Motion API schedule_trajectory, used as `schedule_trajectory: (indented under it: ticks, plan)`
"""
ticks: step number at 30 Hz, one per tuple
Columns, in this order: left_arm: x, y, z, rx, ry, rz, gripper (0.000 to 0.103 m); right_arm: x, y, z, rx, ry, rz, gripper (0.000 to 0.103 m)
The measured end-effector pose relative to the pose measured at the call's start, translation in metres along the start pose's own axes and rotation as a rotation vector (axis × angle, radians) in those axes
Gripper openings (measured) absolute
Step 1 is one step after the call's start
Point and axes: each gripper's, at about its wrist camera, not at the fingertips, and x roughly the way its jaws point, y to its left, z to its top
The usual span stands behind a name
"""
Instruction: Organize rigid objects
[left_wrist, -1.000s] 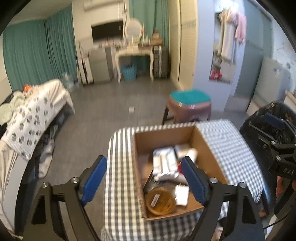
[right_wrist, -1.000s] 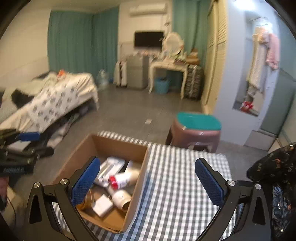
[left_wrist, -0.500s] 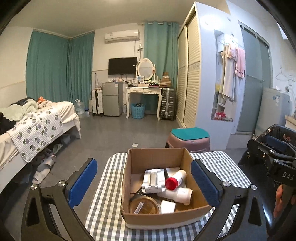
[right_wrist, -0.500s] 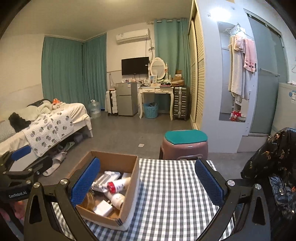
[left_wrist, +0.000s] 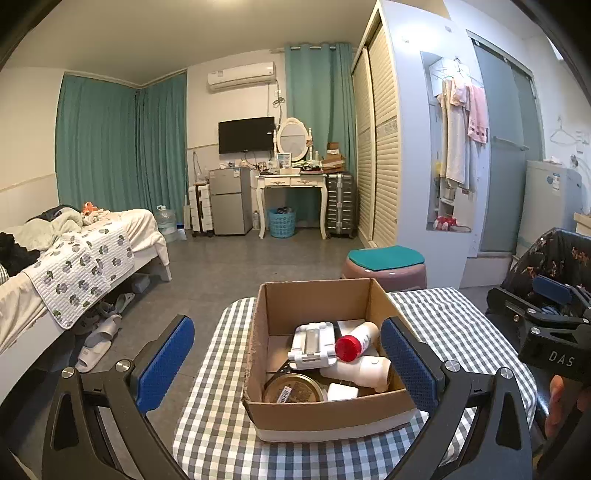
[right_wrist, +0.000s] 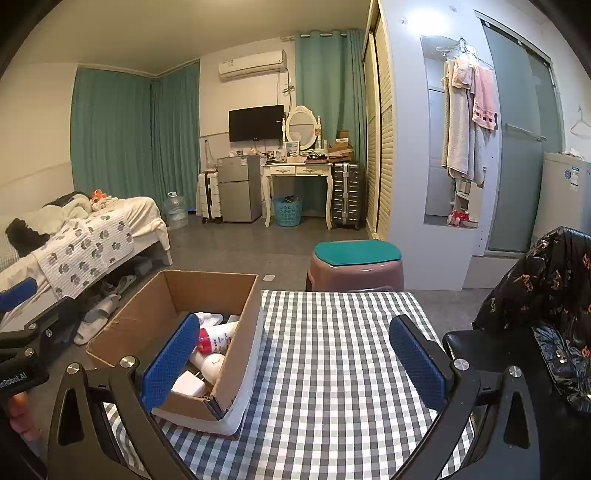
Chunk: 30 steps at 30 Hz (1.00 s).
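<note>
On the near edge: both pairs of tongs hovered over the checked table, nothing between their blue pads.
Left gripper (left_wrist: 287, 362): jaws stood wide apart after just having been opening; they framed the cardboard box without touching it, one pad off the table's side, the other level with the box's right wall.
Right gripper (right_wrist: 293, 363): jaws spread wide and empty, over bare cloth to the right of the box; its left pad overlapped the box's opening in the right wrist view.
Checked table (left_wrist: 443, 325): covered by a grey-and-white gingham cloth.
Cardboard box (left_wrist: 325, 410): open-topped, on the table's left part.
Box contents: a red-capped white bottle (left_wrist: 354, 341) lying across a second white bottle (left_wrist: 364, 371); a white folding stand (left_wrist: 313, 345) behind them; a round gold-lidded tin (left_wrist: 293, 387) at the front; a small white block (left_wrist: 341, 392), possibly a charger, beside the tin.
Beyond the table: a pink stool with a teal cushion (left_wrist: 384, 264) on the floor.
Far wall: a white dressing table (left_wrist: 291, 184) with an oval mirror, against teal curtains.
</note>
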Motion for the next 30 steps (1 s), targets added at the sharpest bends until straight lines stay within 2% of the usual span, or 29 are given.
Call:
schedule_trajectory:
  ticks: [30]
  plan:
    - [-0.0019,0.0056,-0.0056,-0.008,0.013,0.020,0.103,0.0017,0.0062,-0.0080,-0.009,0.006,0.005,0.103]
